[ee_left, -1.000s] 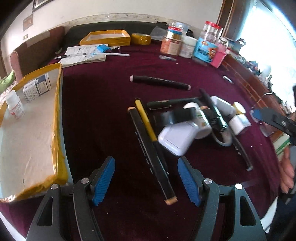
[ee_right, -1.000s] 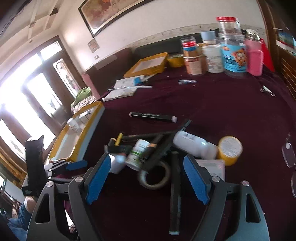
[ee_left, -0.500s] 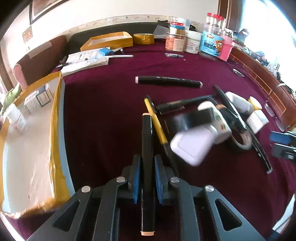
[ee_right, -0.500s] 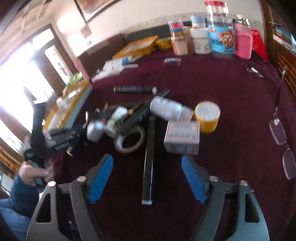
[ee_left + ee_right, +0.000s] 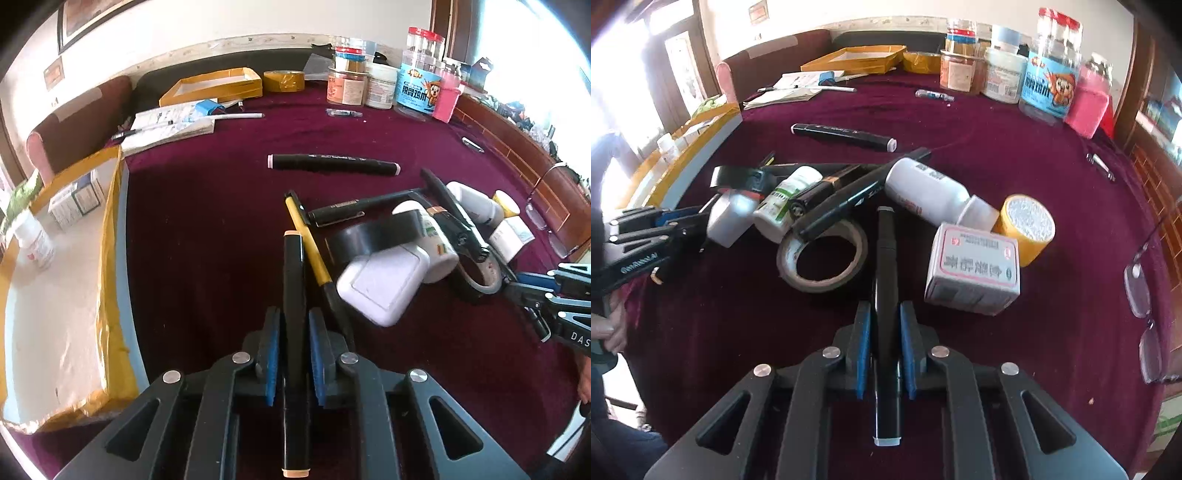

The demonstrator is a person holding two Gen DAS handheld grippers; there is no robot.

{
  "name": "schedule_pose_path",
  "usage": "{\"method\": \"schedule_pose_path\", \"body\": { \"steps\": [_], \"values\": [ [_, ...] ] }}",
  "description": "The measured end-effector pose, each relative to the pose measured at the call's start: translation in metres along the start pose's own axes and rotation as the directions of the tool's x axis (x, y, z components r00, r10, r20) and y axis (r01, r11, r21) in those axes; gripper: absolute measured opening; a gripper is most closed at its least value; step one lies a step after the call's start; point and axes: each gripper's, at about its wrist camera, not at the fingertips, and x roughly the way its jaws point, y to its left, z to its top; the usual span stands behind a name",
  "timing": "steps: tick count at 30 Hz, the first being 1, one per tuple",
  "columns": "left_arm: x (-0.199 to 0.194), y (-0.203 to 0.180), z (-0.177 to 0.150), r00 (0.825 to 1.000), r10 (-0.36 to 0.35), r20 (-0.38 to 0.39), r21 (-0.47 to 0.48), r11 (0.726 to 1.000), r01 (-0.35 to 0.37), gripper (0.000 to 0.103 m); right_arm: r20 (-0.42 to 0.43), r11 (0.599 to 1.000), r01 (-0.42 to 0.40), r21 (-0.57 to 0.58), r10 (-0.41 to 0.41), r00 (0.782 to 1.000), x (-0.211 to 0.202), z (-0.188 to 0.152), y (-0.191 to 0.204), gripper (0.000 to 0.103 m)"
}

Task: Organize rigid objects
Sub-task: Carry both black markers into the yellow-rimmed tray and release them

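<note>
My left gripper (image 5: 293,325) is shut on a black marker with peach ends (image 5: 293,280), which lies along the fingers just above the maroon table (image 5: 207,229). My right gripper (image 5: 884,325) is closing tight on a black marker with a grey end (image 5: 886,254), its blue pads pressing on the barrel. Between the two grippers lies a pile: a white box (image 5: 380,284), a black tape roll (image 5: 373,236), a yellow pen (image 5: 306,236), a grey tape roll (image 5: 823,258), a medicine box (image 5: 975,269) and a white bottle (image 5: 923,192).
A shallow cardboard tray (image 5: 110,236) with a small bottle and a carton sits at the table's left edge. Another black marker (image 5: 332,164) lies alone beyond the pile. Jars (image 5: 417,85) and a second tray stand at the back. Glasses (image 5: 1141,291) lie at the right edge.
Both grippers went from open to shut. The left one closed on the peach-ended marker first. The right one then sank toward the table and closed on the grey-ended marker.
</note>
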Motion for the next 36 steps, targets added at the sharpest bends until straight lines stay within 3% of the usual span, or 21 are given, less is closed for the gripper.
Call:
{"method": "schedule_pose_path", "body": {
  "steps": [5,10,24,36],
  "values": [
    [-0.014,0.005,-0.005,0.995,-0.096,0.014,-0.056,0.994,0.097,0.014,0.027,0.998,-0.052,0.035,0.051,0.998,-0.019,-0.008,-0.009,0.014],
    [-0.029,0.007,-0.002,0.990,-0.133,0.047,-0.080,0.987,0.137,0.014,0.038,0.995,-0.089,0.053,0.087,0.995,-0.031,-0.006,-0.009,0.014],
    [-0.065,0.032,-0.003,0.975,-0.161,0.154,-0.146,0.972,0.184,0.014,0.108,0.968,-0.249,0.025,0.245,0.963,-0.041,0.009,0.024,0.014],
    [-0.113,0.077,-0.004,0.948,-0.142,0.284,-0.230,0.950,0.212,0.014,0.125,0.946,-0.314,-0.078,0.322,0.939,-0.042,0.035,0.076,0.014]
  ]
}}
